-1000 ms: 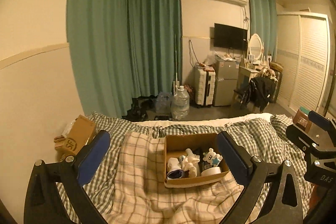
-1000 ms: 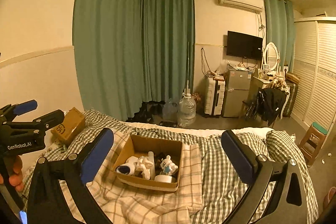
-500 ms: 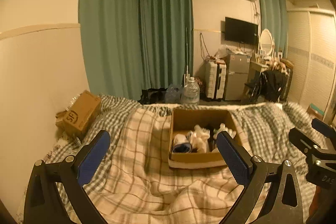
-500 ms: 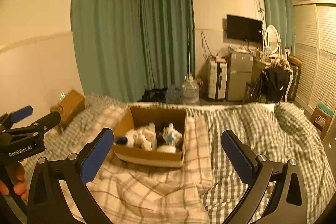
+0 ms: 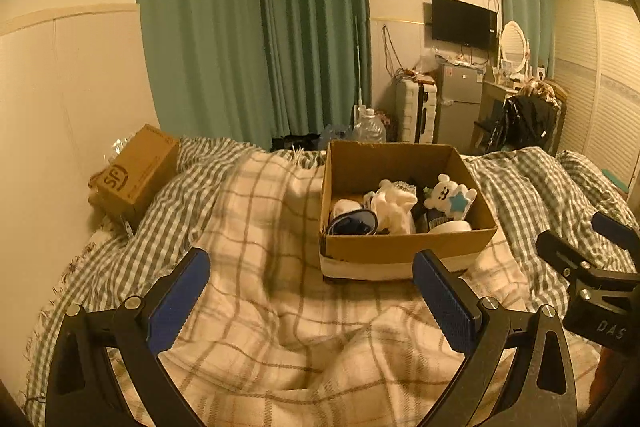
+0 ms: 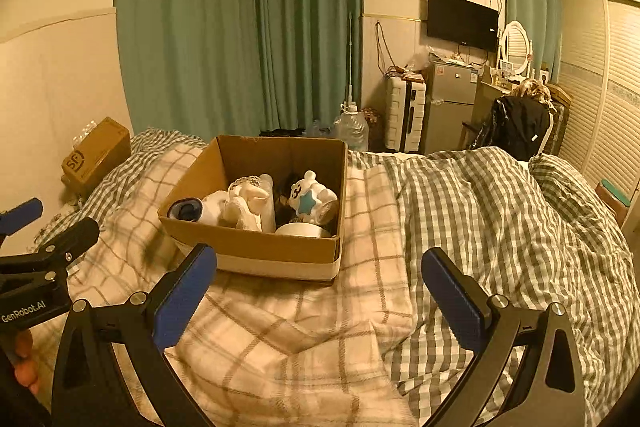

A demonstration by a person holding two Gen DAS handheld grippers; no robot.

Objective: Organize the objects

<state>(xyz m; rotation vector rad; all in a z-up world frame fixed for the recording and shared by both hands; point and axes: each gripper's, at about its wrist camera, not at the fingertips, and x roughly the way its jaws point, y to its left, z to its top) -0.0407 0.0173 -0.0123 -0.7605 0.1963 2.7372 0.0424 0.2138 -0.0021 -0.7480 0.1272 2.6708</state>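
An open cardboard box (image 5: 404,251) (image 6: 260,251) sits on a cream plaid blanket on the bed. Inside lie a white bear toy with a blue star (image 5: 450,195) (image 6: 310,197), a white plush (image 5: 394,209) (image 6: 244,203), a blue-lined rolled item (image 5: 352,223) (image 6: 186,209) and a white tape roll (image 5: 452,225) (image 6: 298,229). My left gripper (image 5: 310,301) is open and empty, just short of the box's near wall. My right gripper (image 6: 318,297) is open and empty, in front of the box's right corner.
A closed brown SF carton (image 5: 134,177) (image 6: 96,155) lies at the bed's far left by the wall. A grey checked duvet (image 6: 500,227) covers the right side. Beyond the bed stand green curtains, a water jug (image 6: 352,127), a suitcase and a small fridge.
Both grippers have moved forward and lower toward the box, which now looks larger and nearer in both views. Both stayed open.
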